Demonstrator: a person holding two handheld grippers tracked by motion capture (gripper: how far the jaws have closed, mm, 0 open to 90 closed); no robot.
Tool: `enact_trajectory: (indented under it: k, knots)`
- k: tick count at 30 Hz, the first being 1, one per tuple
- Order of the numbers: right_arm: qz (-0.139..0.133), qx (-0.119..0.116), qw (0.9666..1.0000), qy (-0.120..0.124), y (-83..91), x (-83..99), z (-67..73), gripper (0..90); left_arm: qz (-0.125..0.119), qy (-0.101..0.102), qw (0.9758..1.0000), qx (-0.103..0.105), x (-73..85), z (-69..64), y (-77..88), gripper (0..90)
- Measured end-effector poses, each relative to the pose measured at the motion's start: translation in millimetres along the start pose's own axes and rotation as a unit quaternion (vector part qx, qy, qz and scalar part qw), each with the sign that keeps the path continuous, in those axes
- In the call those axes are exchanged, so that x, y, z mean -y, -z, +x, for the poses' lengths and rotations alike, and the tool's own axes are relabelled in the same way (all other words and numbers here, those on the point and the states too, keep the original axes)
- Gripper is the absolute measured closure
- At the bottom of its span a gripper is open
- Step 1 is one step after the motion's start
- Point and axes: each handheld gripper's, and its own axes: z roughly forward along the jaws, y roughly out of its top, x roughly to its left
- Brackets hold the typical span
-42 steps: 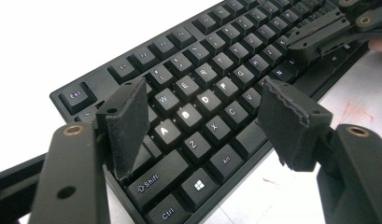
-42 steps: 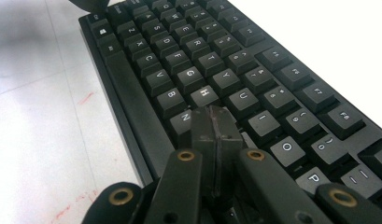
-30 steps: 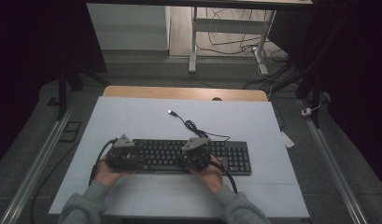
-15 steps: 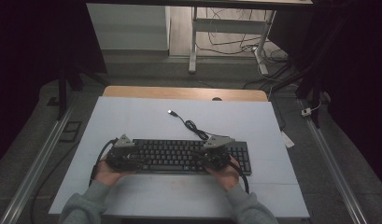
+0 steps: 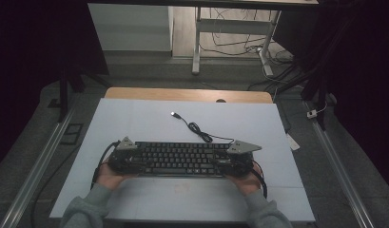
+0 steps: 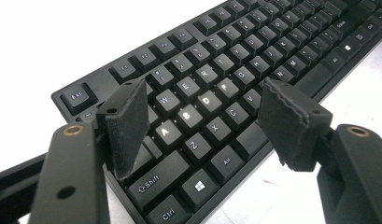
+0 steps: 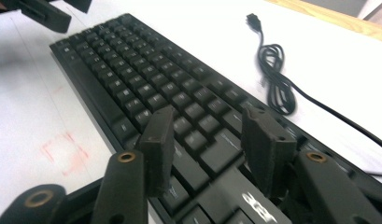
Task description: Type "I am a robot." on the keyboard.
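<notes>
Two grippers sit at the two ends of a black keyboard (image 5: 180,158) that lies lengthwise across the near half of the white bench (image 5: 135,118), held by a person's hands coming in from the bottom edge.

At the left end, the left gripper (image 5: 121,156) hangs over the keys with its fingers (image 6: 128,126) spread wide apart. In the left gripper view one pad stands above the Caps Lock and Shift corner and the other above the bottom row near the space bar, with the A, S, D, Z and X keys plain between them. Nothing is clamped; whether the pad tips rest on the keycaps I cannot tell.

At the right end, the right gripper (image 5: 236,159) has just been opening its fingers (image 7: 158,147), and they stand partly apart over the right-hand key block, with only keycaps and the keyboard's top face beneath the gap. They grip nothing.

Behind the keyboard, its black cable (image 5: 201,133) leaves the far edge, bunches into a small coil and runs on to a USB plug (image 5: 174,114) lying loose on the bench, well apart from both grippers. A faint red mark (image 7: 67,151) shows on the bench just in front of the keyboard in the right gripper view. Beyond the white sheet a strip of wooden benchtop (image 5: 182,94) shows.
</notes>
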Motion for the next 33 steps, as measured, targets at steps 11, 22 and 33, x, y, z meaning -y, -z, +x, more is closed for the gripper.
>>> enact_trajectory:
  k: [11,22,33]
  knots:
    - [-0.002,0.006,0.9999,-0.01,13.0,11.9,-10.0,52.4,-0.003,-0.002,1.0,0.001,-1.3,-1.1,-0.5,33.8]
    - [0.005,0.001,1.0,-0.007,8.7,12.0,-8.8,52.7,-0.004,-0.005,0.9999,0.008,-2.3,-4.5,-1.9,34.2]
    - [0.011,0.001,0.9999,-0.004,6.7,11.5,-6.9,52.8,-0.001,-0.027,0.9993,0.027,-6.4,-16.5,-5.4,37.7]
